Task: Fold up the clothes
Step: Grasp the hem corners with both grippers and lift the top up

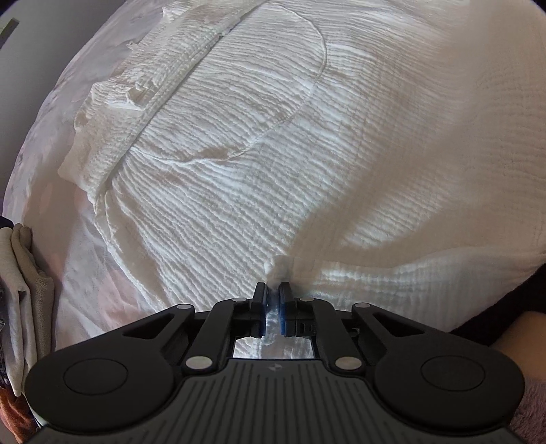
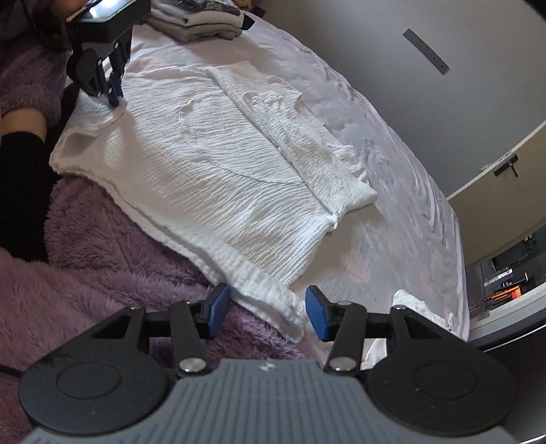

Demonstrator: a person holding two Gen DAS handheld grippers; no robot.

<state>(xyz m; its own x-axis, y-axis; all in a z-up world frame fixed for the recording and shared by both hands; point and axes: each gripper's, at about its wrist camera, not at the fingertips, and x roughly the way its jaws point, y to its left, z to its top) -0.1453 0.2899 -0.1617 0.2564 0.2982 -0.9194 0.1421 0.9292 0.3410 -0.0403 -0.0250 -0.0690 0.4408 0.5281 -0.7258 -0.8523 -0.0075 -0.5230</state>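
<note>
A white crinkled garment (image 1: pixel 239 153) lies spread flat on the bed, one side panel folded over its far part (image 2: pixel 290 136). My left gripper (image 1: pixel 273 287) is shut on a small bunch of its cloth at one near corner. The right wrist view shows that gripper (image 2: pixel 114 97) pinching the garment's far left corner. My right gripper (image 2: pixel 268 307) stands open at the garment's near hem. The hem's corner lies between the blue pads (image 2: pixel 317 312), with no visible squeeze on it.
A pale bed sheet (image 2: pixel 392 211) lies under the garment. A fluffy purple blanket (image 2: pixel 102 256) covers the near left side. Folded clothes (image 2: pixel 201 24) are stacked at the bed's far end. A person's leg in a black sock (image 2: pixel 20 170) is at left. Another white cloth (image 2: pixel 419 307) lies at right.
</note>
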